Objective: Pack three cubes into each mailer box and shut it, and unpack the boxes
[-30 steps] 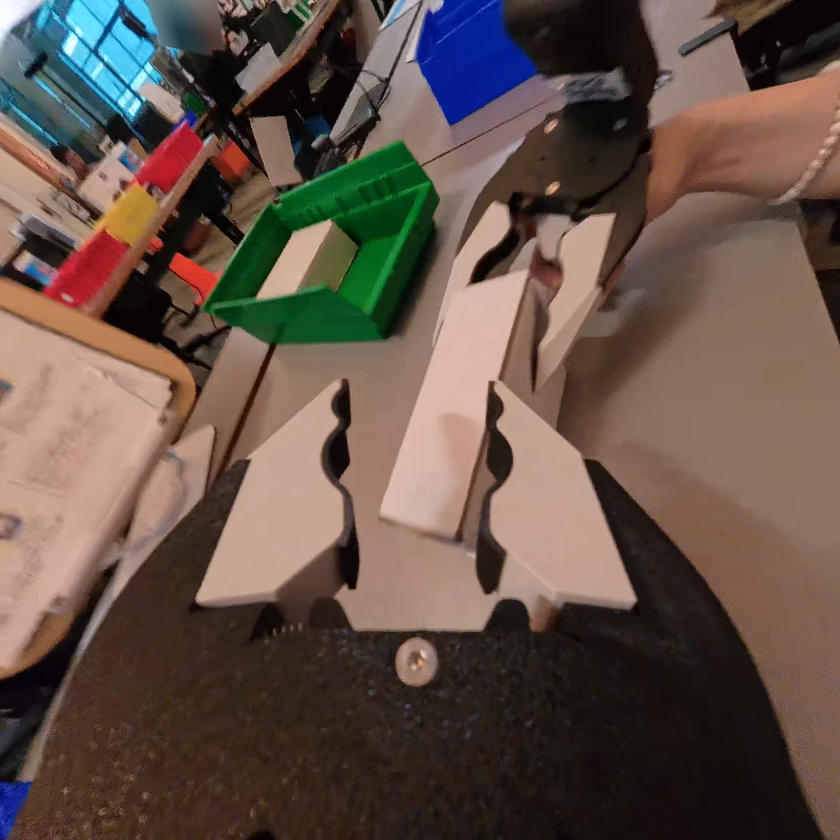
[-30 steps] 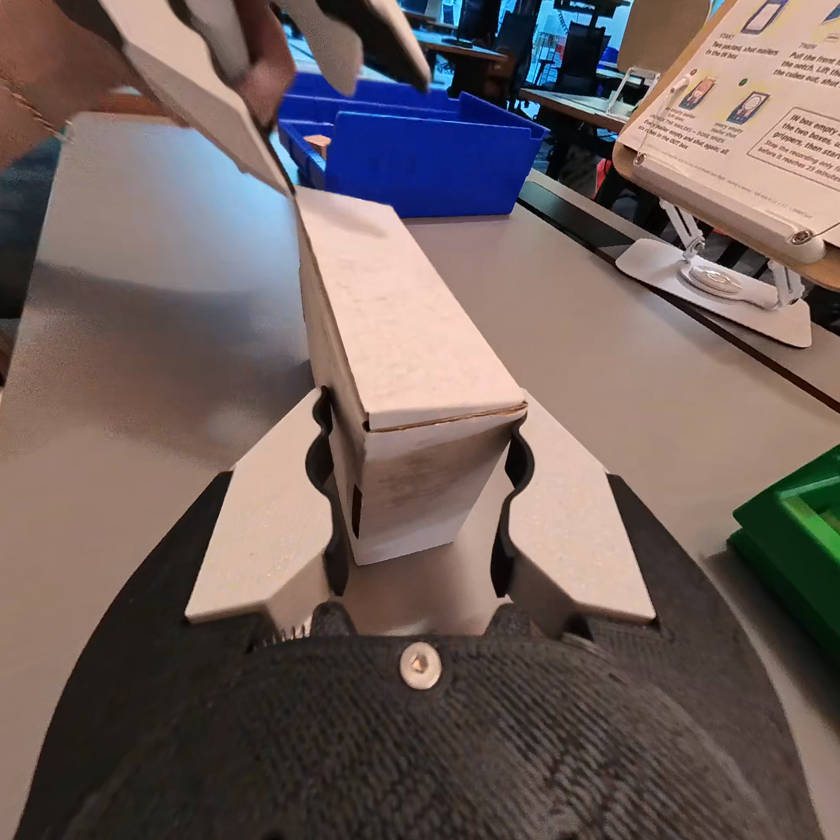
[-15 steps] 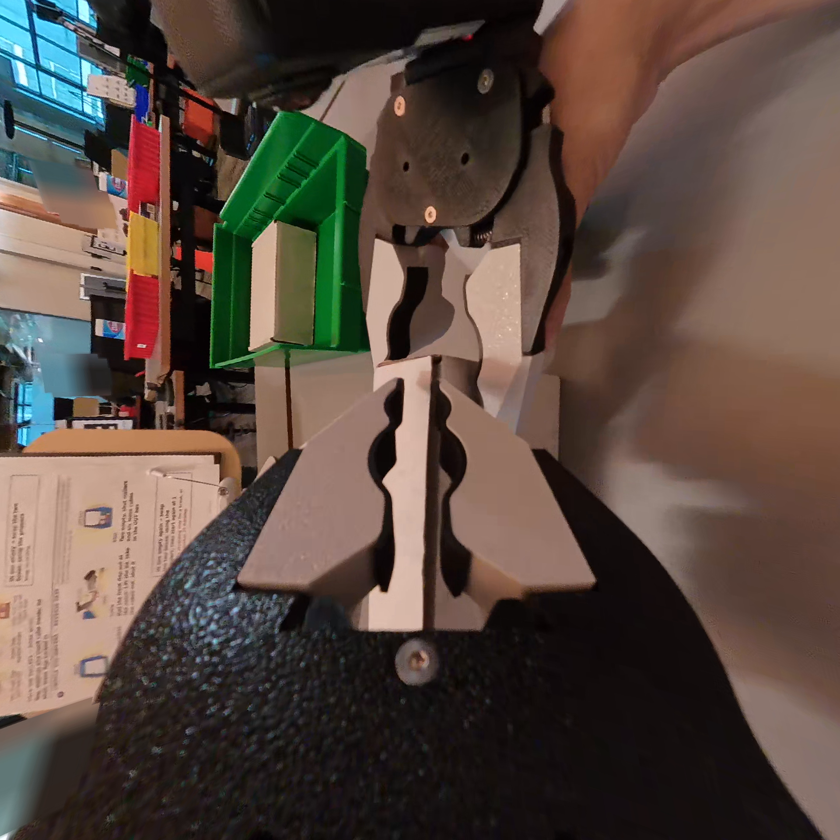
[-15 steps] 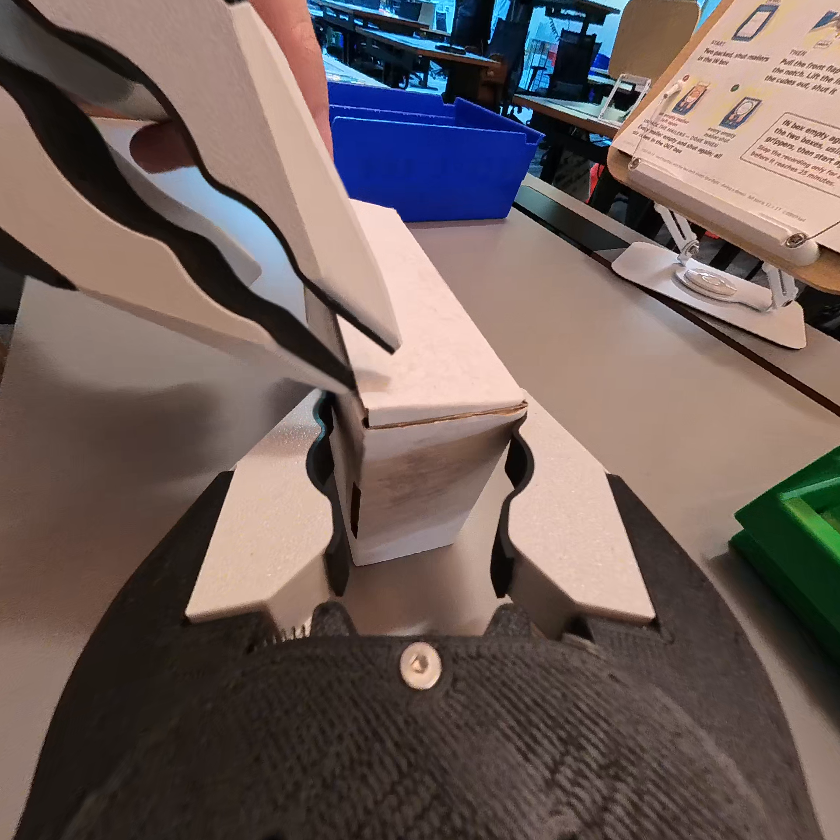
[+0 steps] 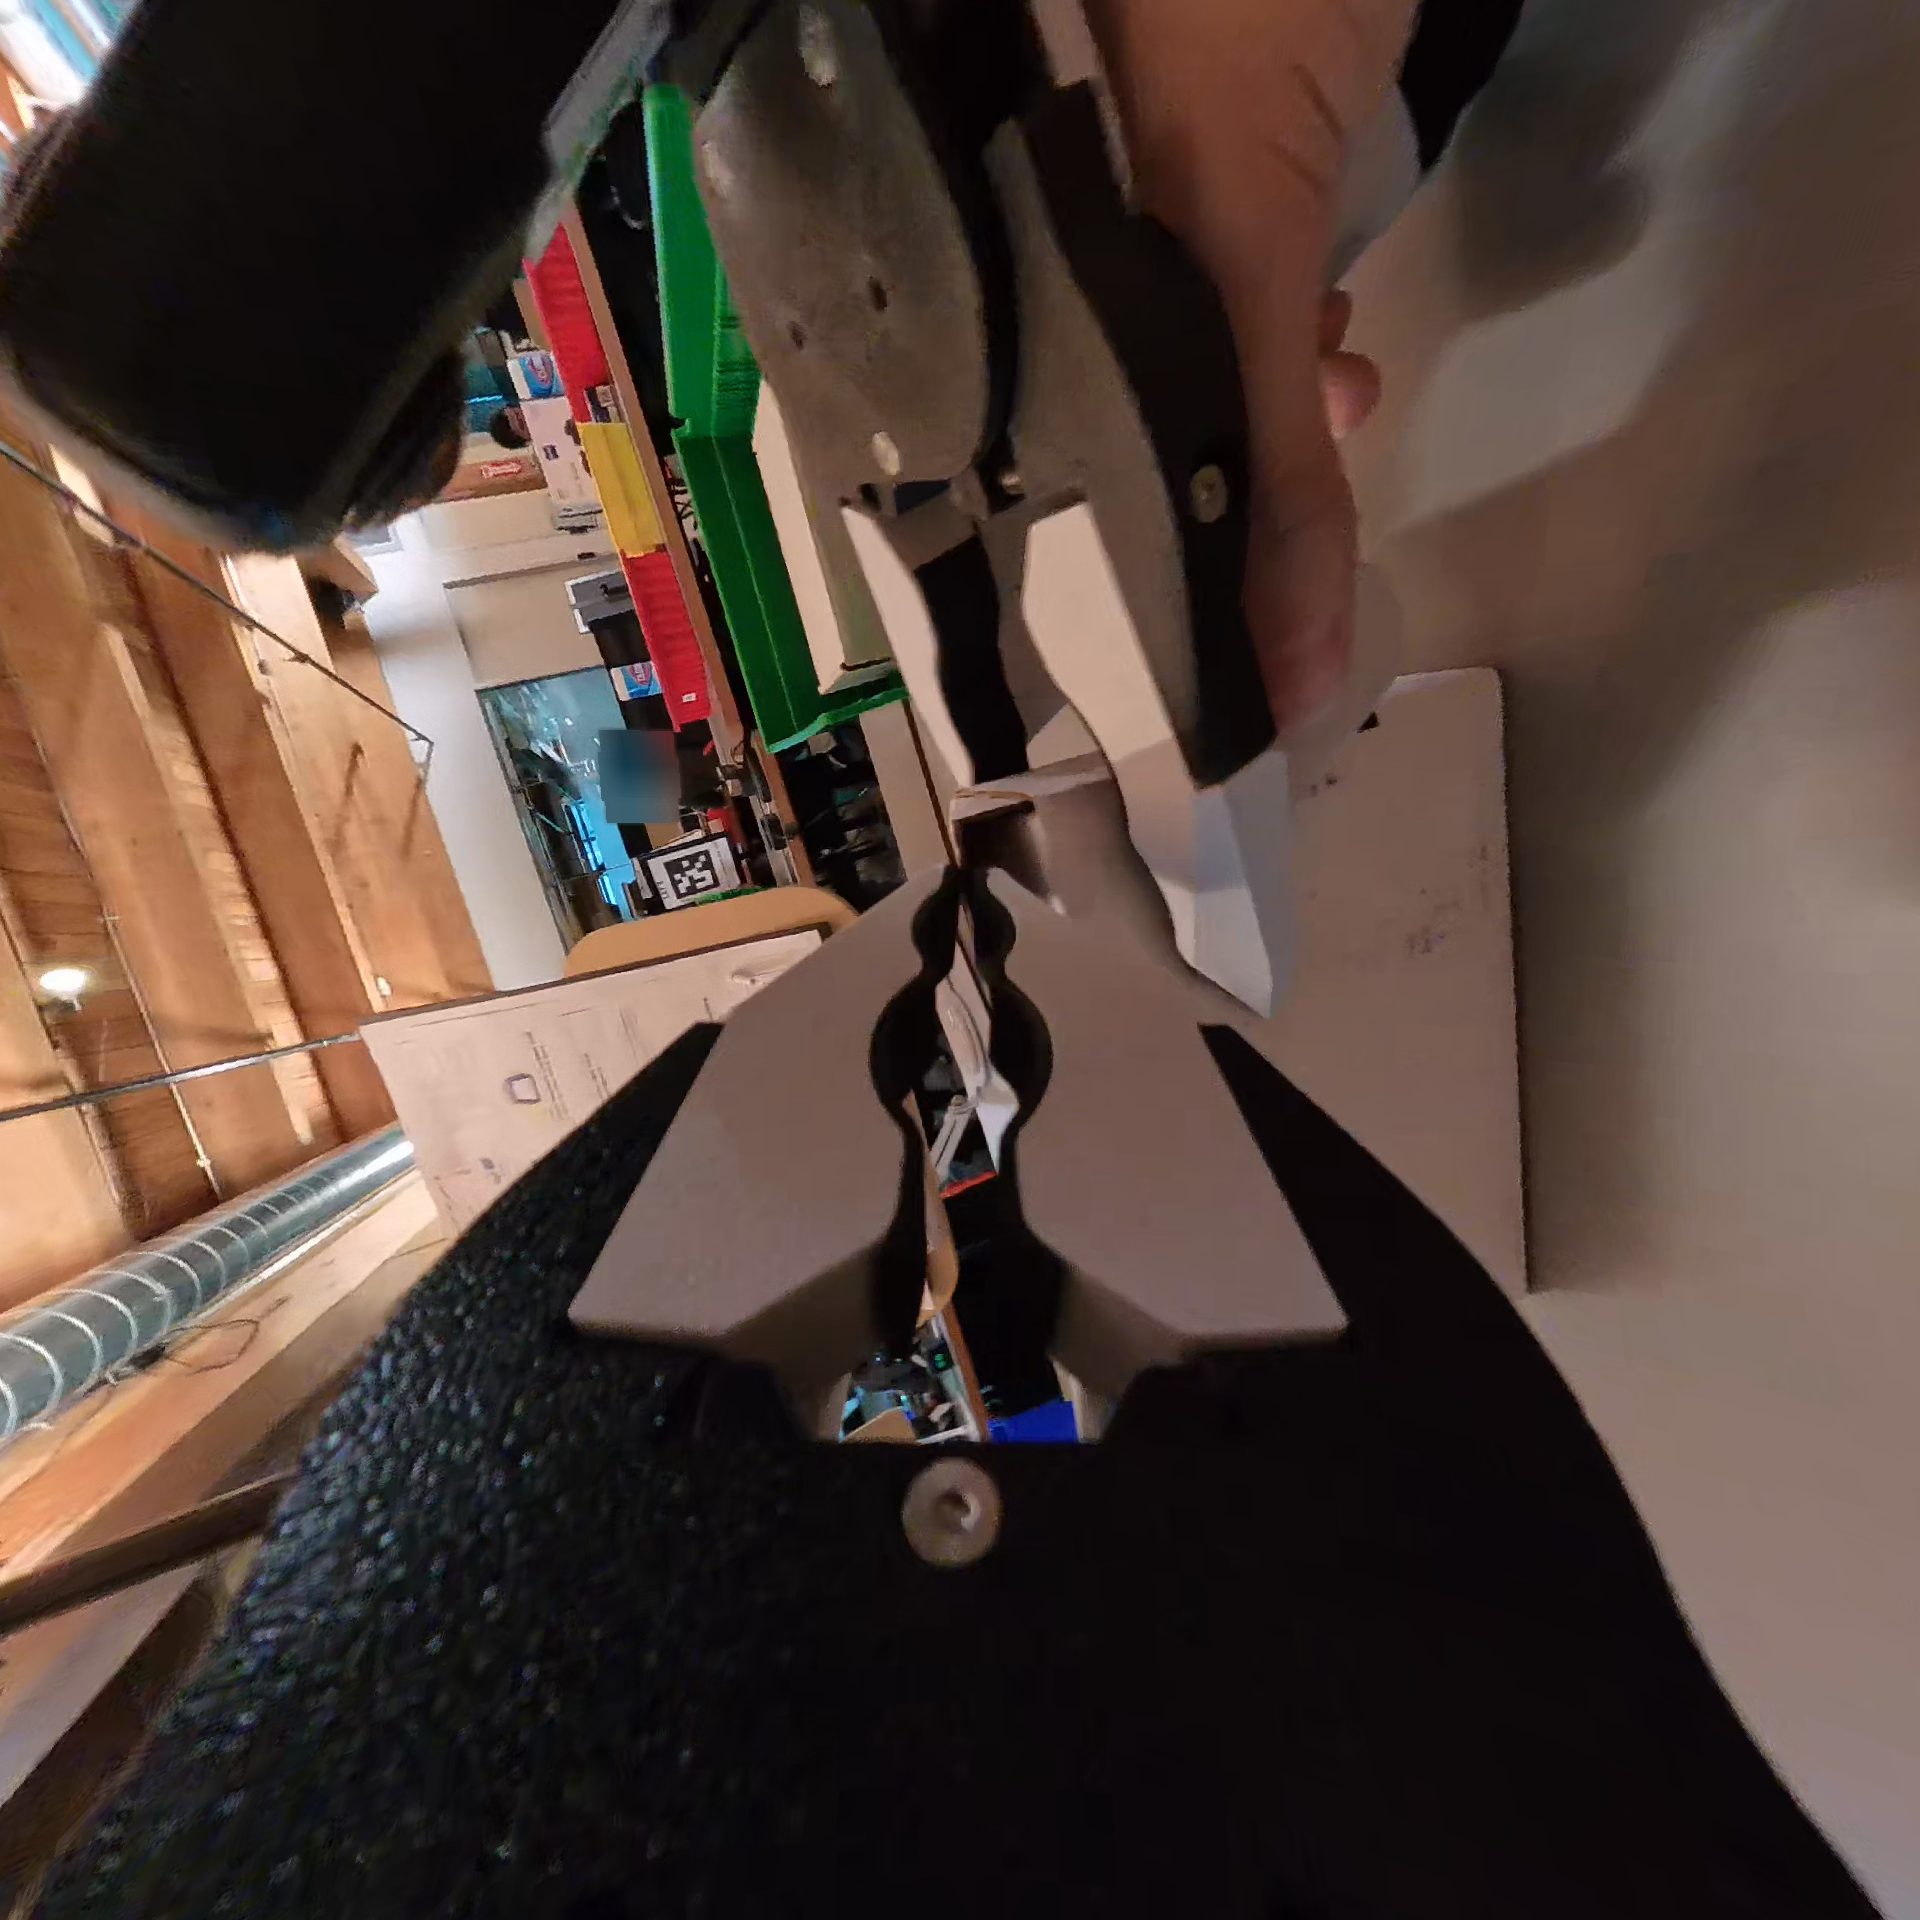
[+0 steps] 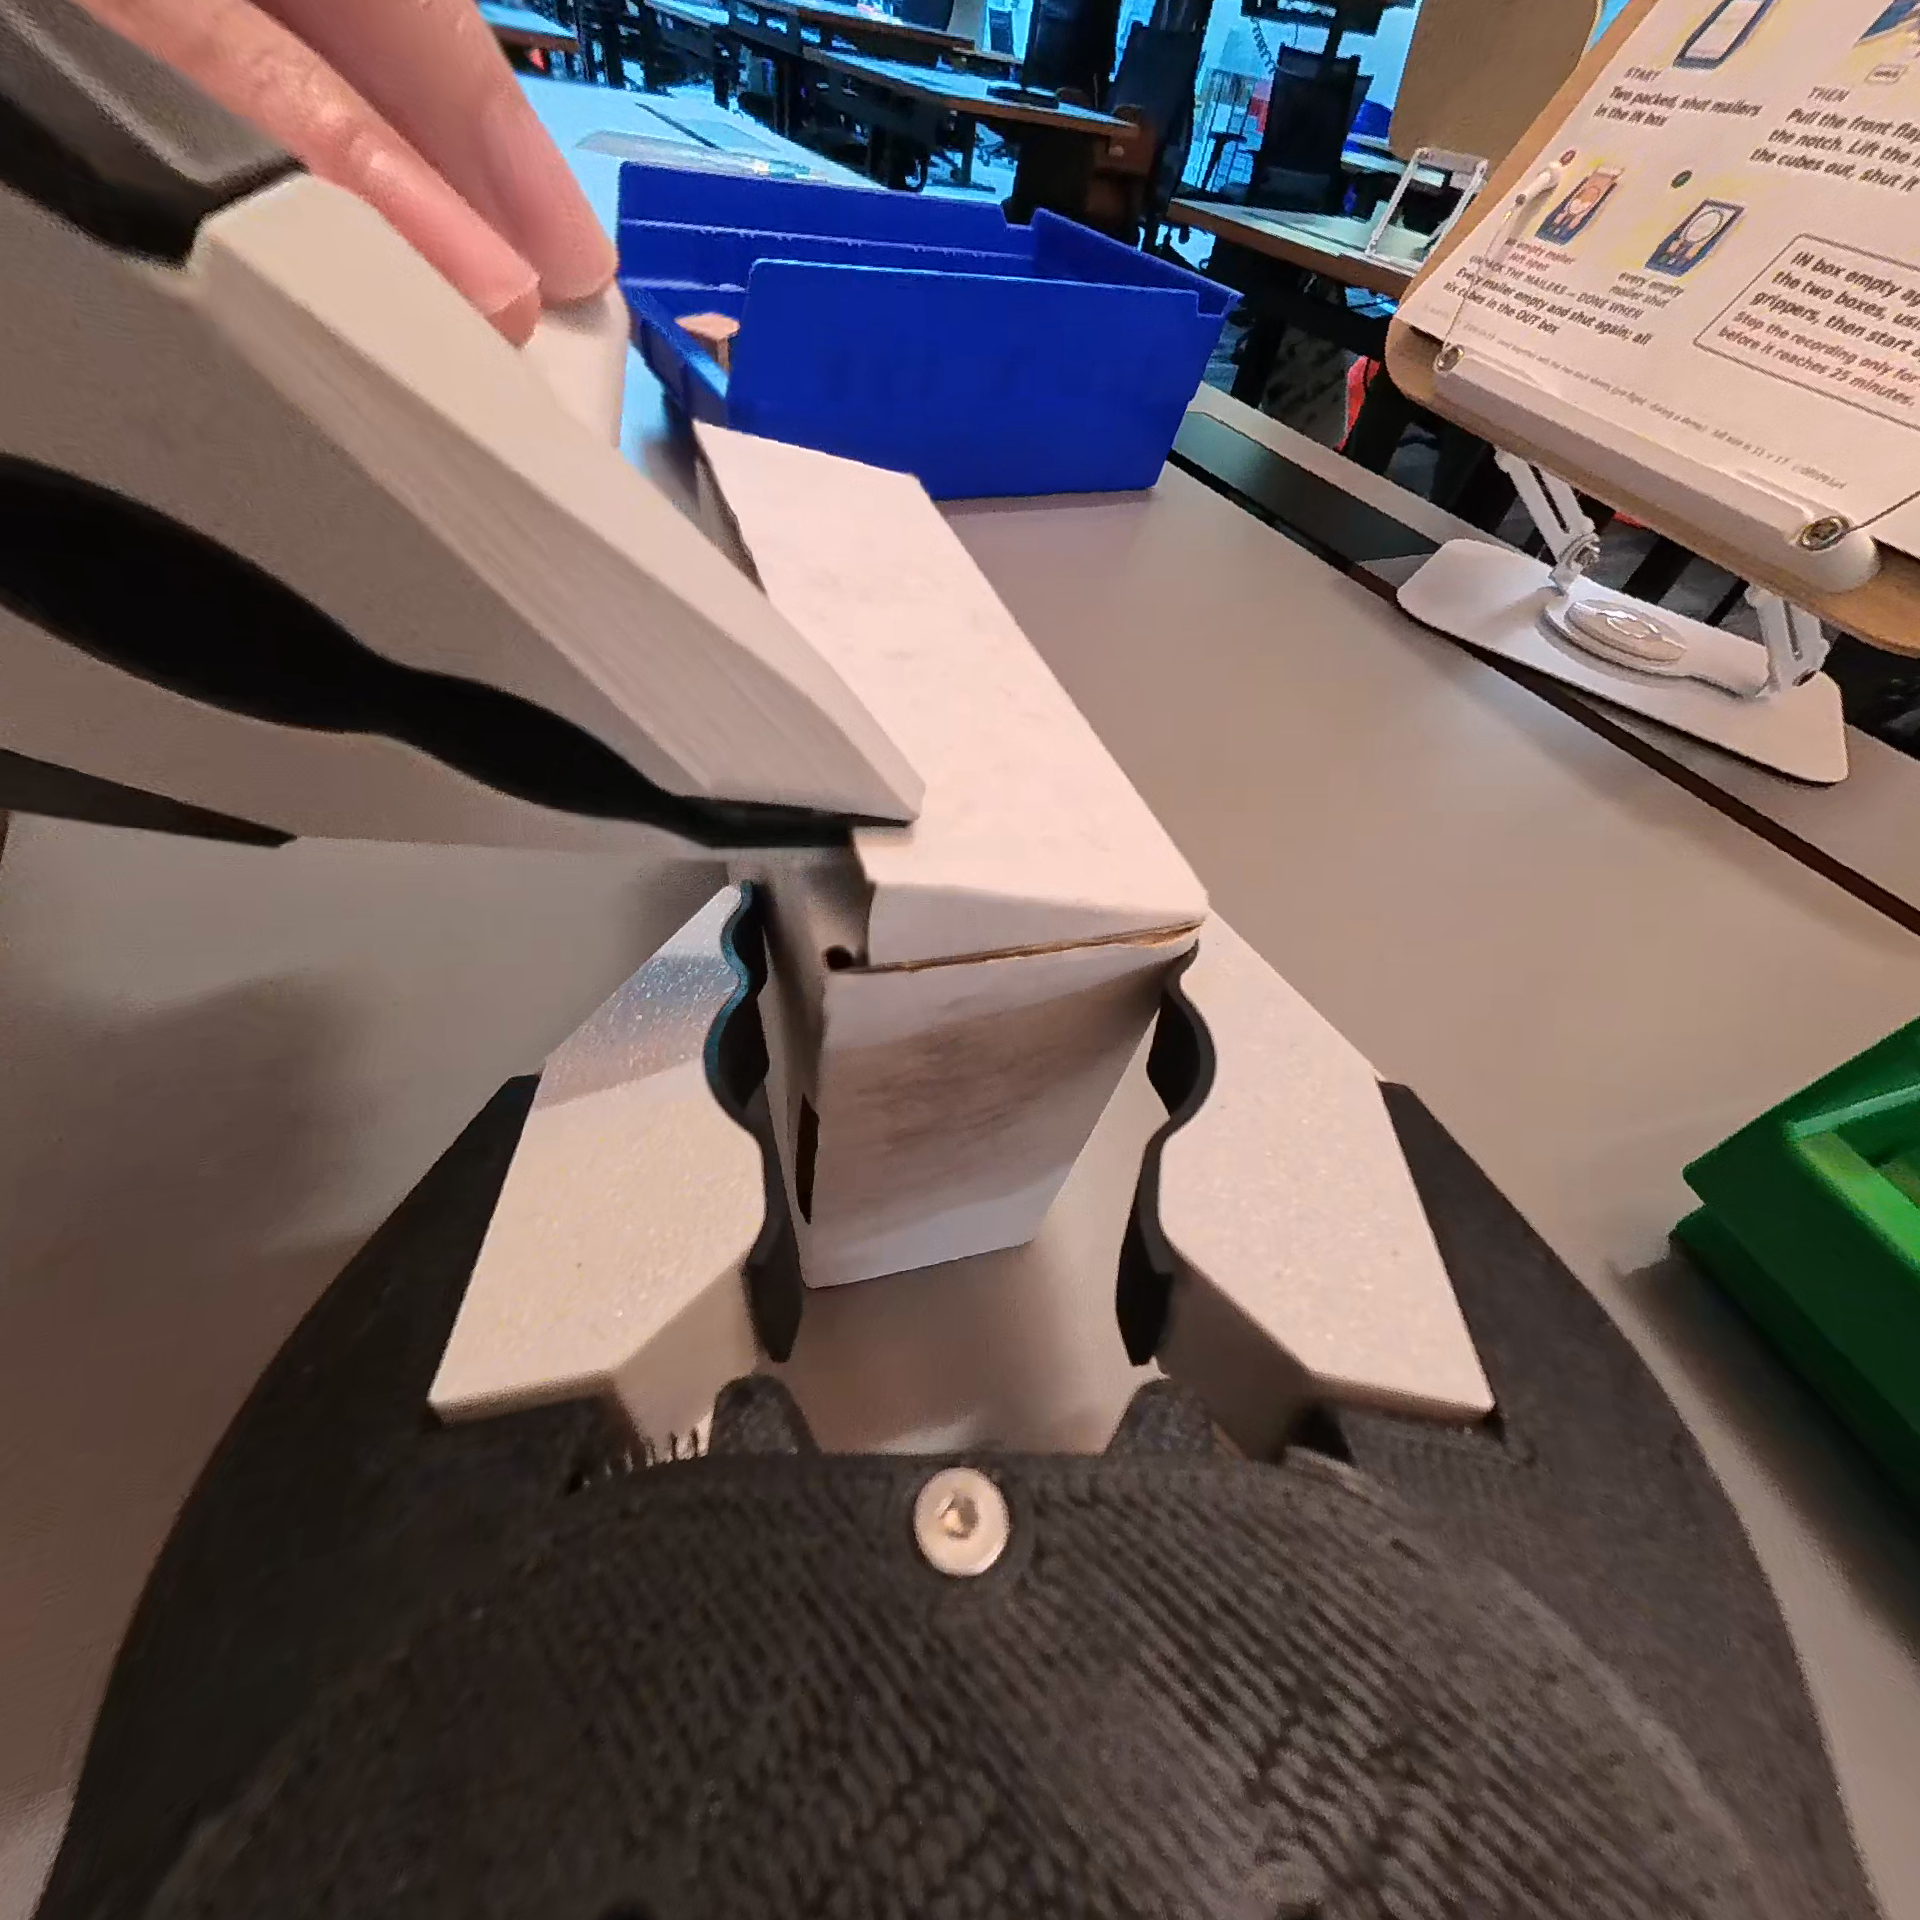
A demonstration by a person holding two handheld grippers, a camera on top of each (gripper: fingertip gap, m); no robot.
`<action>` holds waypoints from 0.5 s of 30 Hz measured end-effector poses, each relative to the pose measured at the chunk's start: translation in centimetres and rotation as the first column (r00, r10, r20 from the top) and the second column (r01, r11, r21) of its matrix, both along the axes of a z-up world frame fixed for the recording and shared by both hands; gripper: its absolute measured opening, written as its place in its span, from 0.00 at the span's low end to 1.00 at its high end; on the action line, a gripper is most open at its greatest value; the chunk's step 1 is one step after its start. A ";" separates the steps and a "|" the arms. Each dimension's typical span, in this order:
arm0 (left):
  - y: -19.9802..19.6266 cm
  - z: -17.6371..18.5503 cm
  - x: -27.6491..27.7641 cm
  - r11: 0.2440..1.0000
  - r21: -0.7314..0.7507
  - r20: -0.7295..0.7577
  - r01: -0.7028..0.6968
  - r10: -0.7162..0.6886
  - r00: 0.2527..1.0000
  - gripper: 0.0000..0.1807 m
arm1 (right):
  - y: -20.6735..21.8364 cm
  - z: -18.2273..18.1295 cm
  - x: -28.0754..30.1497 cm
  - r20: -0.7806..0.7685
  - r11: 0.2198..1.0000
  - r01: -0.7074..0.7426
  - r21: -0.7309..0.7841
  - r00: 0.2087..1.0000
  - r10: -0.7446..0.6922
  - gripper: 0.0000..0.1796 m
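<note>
Box [image 6: 966, 1070] between right tool [image 6: 961, 1039] fingers — gripped.

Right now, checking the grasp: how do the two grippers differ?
Left gripper: nearly closed, tips pinching the lid edge of the box; right gripper: spread wide around the box's end. Left gripper slants down from above; right gripper lies low along the table. Both touch the same box.

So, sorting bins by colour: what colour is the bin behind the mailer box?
Blue bin, clearest in the right wrist view.
</note>
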State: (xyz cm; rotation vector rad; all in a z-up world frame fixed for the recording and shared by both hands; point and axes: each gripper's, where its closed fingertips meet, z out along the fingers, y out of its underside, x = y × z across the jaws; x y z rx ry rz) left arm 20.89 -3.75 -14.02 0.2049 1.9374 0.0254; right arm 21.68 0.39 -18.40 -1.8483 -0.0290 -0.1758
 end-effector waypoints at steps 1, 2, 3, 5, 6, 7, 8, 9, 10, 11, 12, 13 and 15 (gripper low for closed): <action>0.1 0.3 0.2 1.000 -0.020 0.002 -0.003 0.003 1.000 0.00 | 0.1 0.0 0.1 -0.004 1.000 0.003 0.005 1.000 -0.003 0.41; 0.2 0.4 0.3 0.999 -0.033 -0.001 -0.004 0.004 1.000 0.00 | 0.1 0.0 0.1 -0.006 1.000 0.003 0.008 1.000 -0.003 0.41; 0.3 0.8 0.4 0.999 -0.042 0.010 -0.005 0.006 1.000 0.00 | 0.2 0.0 0.0 -0.006 1.000 0.001 0.009 1.000 -0.001 0.41; 0.9 3.0 1.1 0.999 -0.029 0.130 -0.016 0.019 0.991 0.01 | 0.3 0.1 -0.6 0.036 0.999 -0.035 0.009 0.999 0.035 0.40; 1.1 3.0 1.3 0.999 -0.041 0.105 -0.013 0.017 0.994 0.01 | 0.4 0.1 -0.9 0.049 0.999 -0.042 0.002 0.998 0.042 0.40; 1.1 2.8 1.2 0.996 -0.089 0.054 -0.012 0.017 0.998 0.01 | 0.4 0.0 -0.8 0.032 0.999 -0.033 -0.011 0.999 0.033 0.40; 1.1 2.8 1.1 0.992 -0.128 0.018 -0.009 0.012 1.000 0.01 | 0.4 0.0 -0.7 0.024 0.999 -0.034 -0.016 0.999 0.034 0.40; 1.3 2.8 0.9 0.990 -0.141 0.009 -0.005 0.007 1.000 0.02 | 0.4 0.0 -0.7 0.036 0.999 -0.039 -0.011 0.999 0.039 0.40; 1.9 2.9 0.8 0.990 -0.142 0.007 -0.013 0.014 1.000 0.08 | 0.4 0.0 -0.7 0.037 0.999 -0.037 -0.003 0.999 0.037 0.40; 2.8 3.0 0.7 0.987 -0.156 -0.004 -0.039 0.039 0.999 0.13 | 0.4 0.0 -0.5 0.026 1.000 -0.029 0.003 0.999 0.029 0.40; 3.9 2.8 0.5 0.980 -0.185 -0.031 -0.076 0.071 0.997 0.15 | 0.3 0.0 -0.4 0.018 1.000 -0.028 0.009 0.999 0.027 0.40; 5.1 2.7 0.3 0.968 -0.225 -0.062 -0.112 0.100 0.993 0.17 | 0.3 0.0 -0.4 0.021 0.999 -0.032 0.013 0.999 0.032 0.40; 8.0 2.9 -0.4 0.922 -0.336 -0.094 -0.189 0.167 0.981 0.19 | 0.2 0.0 -0.4 0.025 0.999 -0.034 0.012 0.999 0.033 0.40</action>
